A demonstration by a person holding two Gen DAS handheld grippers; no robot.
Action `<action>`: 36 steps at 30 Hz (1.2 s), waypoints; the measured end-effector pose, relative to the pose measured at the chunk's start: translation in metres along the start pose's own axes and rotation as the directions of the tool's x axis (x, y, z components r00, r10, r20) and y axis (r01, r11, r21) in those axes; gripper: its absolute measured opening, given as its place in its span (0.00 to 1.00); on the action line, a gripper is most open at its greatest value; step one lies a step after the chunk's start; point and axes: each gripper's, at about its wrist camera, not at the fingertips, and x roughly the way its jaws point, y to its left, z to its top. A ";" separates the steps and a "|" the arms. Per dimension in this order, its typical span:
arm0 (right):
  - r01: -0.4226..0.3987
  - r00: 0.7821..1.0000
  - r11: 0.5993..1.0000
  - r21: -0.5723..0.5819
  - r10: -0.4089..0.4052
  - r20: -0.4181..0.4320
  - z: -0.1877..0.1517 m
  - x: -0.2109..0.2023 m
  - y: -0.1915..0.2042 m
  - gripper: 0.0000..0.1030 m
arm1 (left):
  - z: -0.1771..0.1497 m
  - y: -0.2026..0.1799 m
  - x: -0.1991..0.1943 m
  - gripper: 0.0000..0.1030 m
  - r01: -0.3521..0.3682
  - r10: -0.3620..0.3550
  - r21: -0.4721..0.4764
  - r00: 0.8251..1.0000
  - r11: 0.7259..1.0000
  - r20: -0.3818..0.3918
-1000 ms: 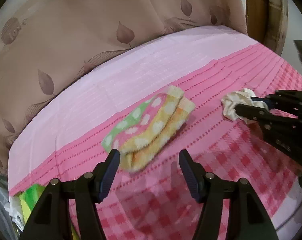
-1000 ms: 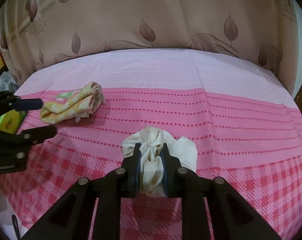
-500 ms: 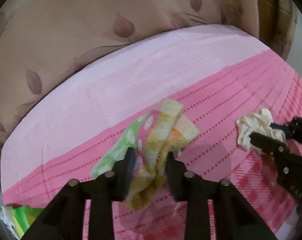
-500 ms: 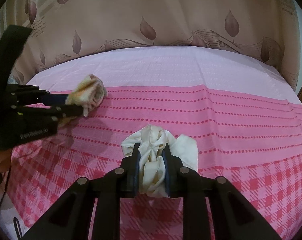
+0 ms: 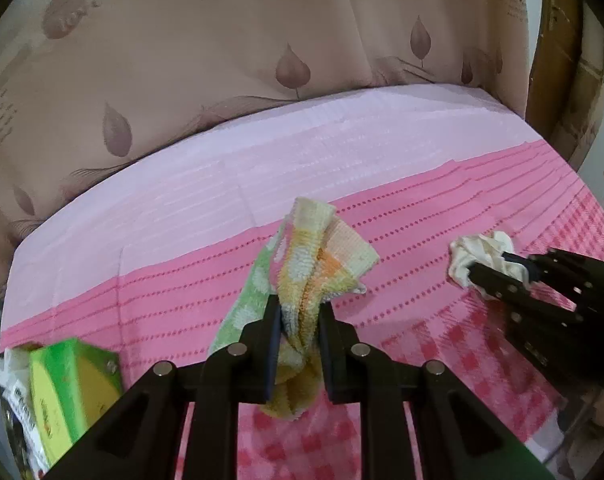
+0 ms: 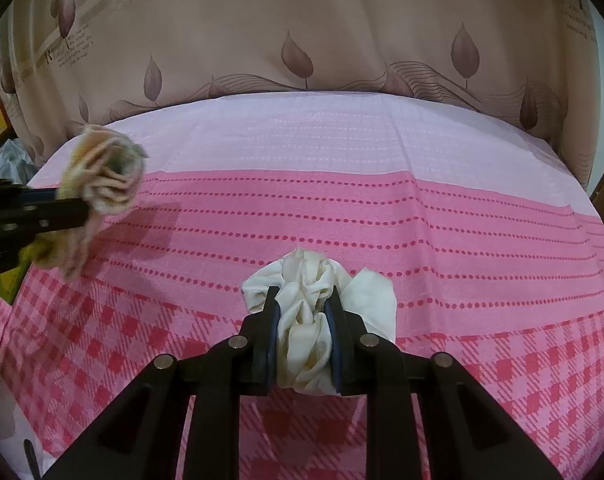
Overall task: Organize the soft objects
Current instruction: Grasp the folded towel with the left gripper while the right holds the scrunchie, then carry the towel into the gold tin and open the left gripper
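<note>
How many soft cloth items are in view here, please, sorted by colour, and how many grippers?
Multicoloured yellow, green and orange towel: 1, clamped in the left gripper as its jaws close
Cream cloth: 1, clamped in the right gripper
Grippers: 2
Total: 2 cloths, 2 grippers
</note>
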 end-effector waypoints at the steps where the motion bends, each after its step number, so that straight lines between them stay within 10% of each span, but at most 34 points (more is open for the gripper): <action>1: 0.001 1.000 1.000 -0.001 -0.001 0.000 0.000 0.000 0.000 0.20 | -0.002 0.001 -0.006 0.17 0.001 -0.001 -0.008 1.000 1.000 0.006; 24: 0.029 1.000 0.999 -0.014 -0.029 0.000 -0.002 -0.001 0.003 0.20 | -0.061 0.071 -0.115 0.17 -0.073 0.088 -0.213 0.994 0.974 0.063; 36: 0.032 0.999 0.999 -0.018 -0.032 -0.001 -0.002 -0.001 0.003 0.20 | -0.098 0.161 -0.148 0.17 -0.231 0.258 -0.330 0.965 0.915 0.040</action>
